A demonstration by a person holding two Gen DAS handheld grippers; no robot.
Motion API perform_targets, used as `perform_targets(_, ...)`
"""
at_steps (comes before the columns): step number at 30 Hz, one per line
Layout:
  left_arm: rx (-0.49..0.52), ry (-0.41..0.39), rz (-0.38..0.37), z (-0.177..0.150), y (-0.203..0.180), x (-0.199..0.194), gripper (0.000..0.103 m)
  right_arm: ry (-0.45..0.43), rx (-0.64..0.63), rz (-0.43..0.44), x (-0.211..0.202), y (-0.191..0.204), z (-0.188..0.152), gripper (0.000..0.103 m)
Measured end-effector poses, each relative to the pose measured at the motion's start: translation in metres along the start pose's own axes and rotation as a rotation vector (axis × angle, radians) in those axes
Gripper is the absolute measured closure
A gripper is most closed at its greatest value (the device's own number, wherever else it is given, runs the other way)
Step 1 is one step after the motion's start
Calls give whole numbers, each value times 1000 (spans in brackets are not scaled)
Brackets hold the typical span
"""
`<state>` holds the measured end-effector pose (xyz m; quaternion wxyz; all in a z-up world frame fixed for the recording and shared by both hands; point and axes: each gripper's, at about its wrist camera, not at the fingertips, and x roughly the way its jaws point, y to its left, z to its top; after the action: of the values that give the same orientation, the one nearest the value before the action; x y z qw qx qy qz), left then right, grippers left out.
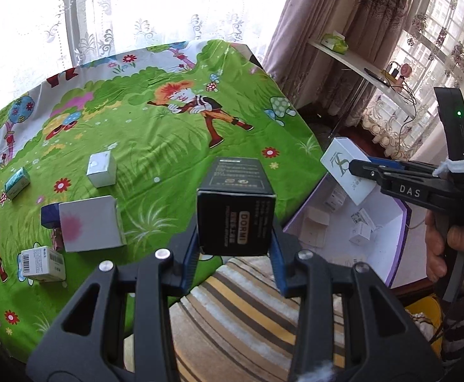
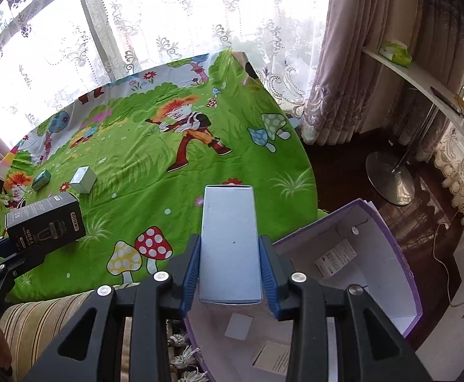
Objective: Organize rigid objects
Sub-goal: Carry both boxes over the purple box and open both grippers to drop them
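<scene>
On the far left of the green cartoon-print cloth (image 1: 168, 133) covering the worktop, a small teal box (image 1: 17, 183) lies on its side, and nearer the front edge sits a barcode-labelled white box (image 1: 42, 262). Just right of that stands a larger white box with a pink blotch (image 1: 88, 224), with a dark blue object (image 1: 49, 216) touching its left side. Behind it, apart from the others, is a small white cube box (image 1: 101, 169).

In the middle of the left wrist view, the left gripper (image 1: 236, 248) has its jaws closed on a black DORMI box (image 1: 235, 210), held off the cloth above the worktop's front edge, with a striped cushion (image 1: 248, 312) below it. The right wrist view shows the same black box at the left edge, clamped and tilted above the cloth.

Further right, the right gripper (image 2: 230, 273) has its jaws clamped on a tall white box (image 2: 230, 242), its blue pads (image 2: 191, 270) pressing both long sides. In the left wrist view this white box hangs over the near-left corner of a purple-edged cardboard tray (image 1: 400, 254) that sits beside the worktop. Several small white boxes (image 1: 361, 227) and flat cards already lie on the tray's white floor.

At the far right, a white shelf (image 1: 359, 67) carries a green pack (image 1: 335, 42) before curtained windows.
</scene>
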<state>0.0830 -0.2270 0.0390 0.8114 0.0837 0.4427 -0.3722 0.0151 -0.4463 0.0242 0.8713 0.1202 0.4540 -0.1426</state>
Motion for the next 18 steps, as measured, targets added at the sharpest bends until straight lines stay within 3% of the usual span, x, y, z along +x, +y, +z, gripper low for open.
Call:
perform_targets(11,123,71,-151,10,-84,28,59,4,125,-108,-14,-85,-20,65)
perform_targets(13,135,77,-160,12,-93,33,47,6,142,-118,-14,-94,-25,65)
perform_targets(15,138,78,-157,14,-98,37,28,15,162,-118,-13,-102,-28,65)
perform_targets(18,148,79,-166,11,-102,37,27,18,182,-108,-14,-111,-31,64)
